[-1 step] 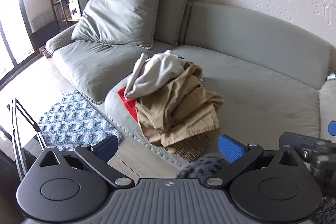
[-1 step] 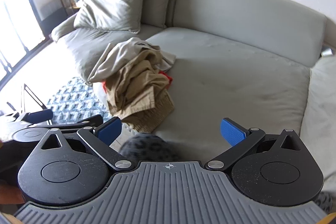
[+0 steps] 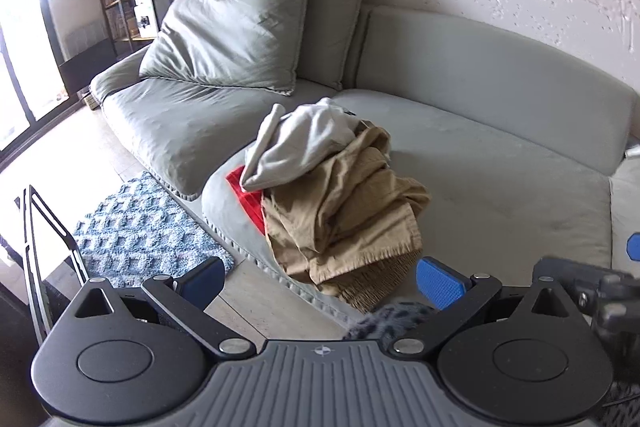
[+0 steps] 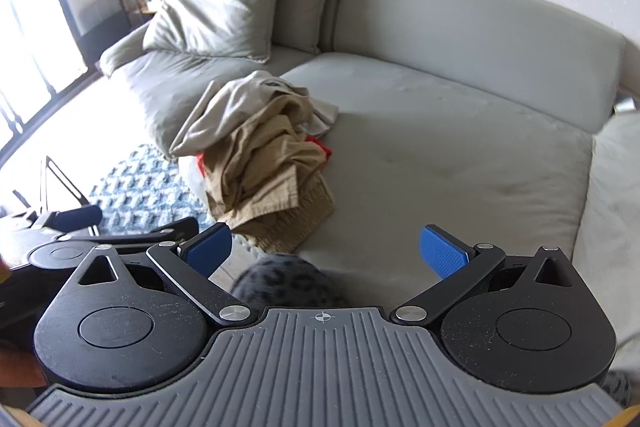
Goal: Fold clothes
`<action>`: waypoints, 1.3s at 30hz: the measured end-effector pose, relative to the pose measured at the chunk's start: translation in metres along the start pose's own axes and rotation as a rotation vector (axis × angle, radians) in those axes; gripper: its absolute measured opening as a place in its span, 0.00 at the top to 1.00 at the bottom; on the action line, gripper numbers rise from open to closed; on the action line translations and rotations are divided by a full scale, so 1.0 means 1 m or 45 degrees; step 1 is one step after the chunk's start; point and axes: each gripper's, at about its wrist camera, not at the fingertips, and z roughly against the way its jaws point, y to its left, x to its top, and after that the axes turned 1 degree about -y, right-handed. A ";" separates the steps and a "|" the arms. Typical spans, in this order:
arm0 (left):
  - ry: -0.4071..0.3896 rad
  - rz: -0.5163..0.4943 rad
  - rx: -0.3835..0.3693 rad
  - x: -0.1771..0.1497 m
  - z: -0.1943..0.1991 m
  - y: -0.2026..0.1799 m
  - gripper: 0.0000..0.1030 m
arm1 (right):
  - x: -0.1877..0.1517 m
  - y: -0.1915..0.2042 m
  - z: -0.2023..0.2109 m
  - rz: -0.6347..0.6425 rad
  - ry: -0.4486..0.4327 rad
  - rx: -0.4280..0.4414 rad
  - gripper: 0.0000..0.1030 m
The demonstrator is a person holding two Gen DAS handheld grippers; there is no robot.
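One pile of clothes holds three garments (tan, pale grey, red), its long axis running toward the sofa front edge. The left gripper and right gripper are both spread apart, holding nothing.

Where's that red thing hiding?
In both views the red cloth lies at the bottom of the clothes pile near the sofa's front edge, under the white and tan garments.

You get strong daylight from the window at far left, which blows out to white in both views and washes glare across the floor beside it. The sofa is evenly lit, with soft shadows. Fisheye distortion bends the edges, the corners go dark, and the right wrist view looks slightly softer.
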 end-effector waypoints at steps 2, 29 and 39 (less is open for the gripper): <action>-0.007 0.025 0.005 0.001 -0.002 0.003 0.01 | 0.003 0.004 -0.004 0.015 0.007 -0.001 0.00; -0.028 0.102 0.053 0.005 -0.018 0.013 0.01 | 0.014 0.009 -0.025 0.039 0.023 0.058 0.00; -0.023 0.091 0.061 0.004 -0.018 0.013 0.01 | 0.010 0.009 -0.028 0.036 0.025 0.059 0.00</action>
